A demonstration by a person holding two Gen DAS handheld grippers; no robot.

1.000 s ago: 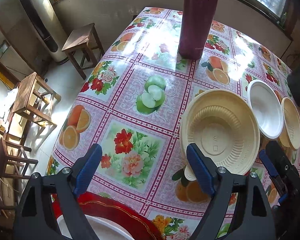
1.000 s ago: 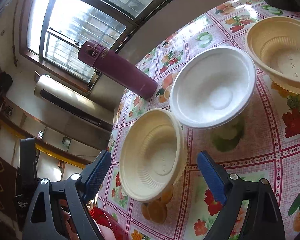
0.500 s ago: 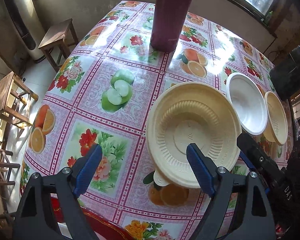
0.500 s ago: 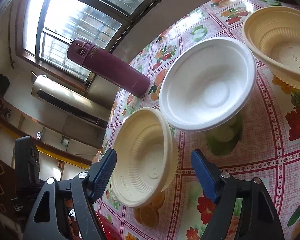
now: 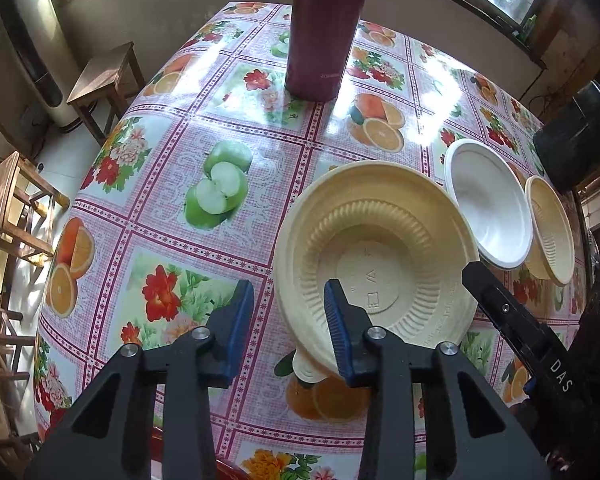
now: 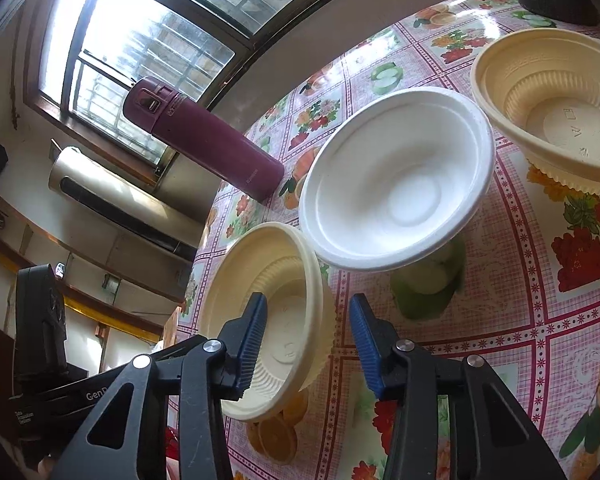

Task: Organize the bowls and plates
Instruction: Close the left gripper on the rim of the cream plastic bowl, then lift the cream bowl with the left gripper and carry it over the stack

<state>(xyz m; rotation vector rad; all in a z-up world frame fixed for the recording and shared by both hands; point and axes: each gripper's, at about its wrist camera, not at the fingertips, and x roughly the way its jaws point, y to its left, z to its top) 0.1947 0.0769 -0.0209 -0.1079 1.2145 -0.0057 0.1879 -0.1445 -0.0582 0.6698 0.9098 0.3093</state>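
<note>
Both pairs of jaws have just been closing from wide apart, each now with a bowl rim between its pads

Left gripper (image 5: 288, 300): a second ago the near cream bowl (image 5: 376, 264) sat off to the side of it, outside the pads. Now I am over the bowl's near edge. One pad is inside, against the ribbed wall, and the other is outside the rim with a strip of counter (image 5: 204, 128) showing between pad and bowl. Jaws narrowed but not clamped. The bowl sits on the counter, with something small and white under its near edge that I cannot identify

Right gripper (image 6: 308, 304): same story. The far cream bowl (image 6: 268, 320) was ahead of it and now straddles its line, with one pad inside the bowl and the other outside. A gap shows between the outer pad and the fluted wall, so there is no grip yet

White bowl (image 5: 488, 208) sits between the two cream ones, its rim overlapping the far one as seen from the left wrist; contact unclear. Maroon flask (image 5: 324, 32) stands well apart at the back

Reading: this is the double pick-up stage. Judgement only, but the likely aim is nesting the matching cream bowls. Thin rims could flex or slip if I pinch off-centre
</note>
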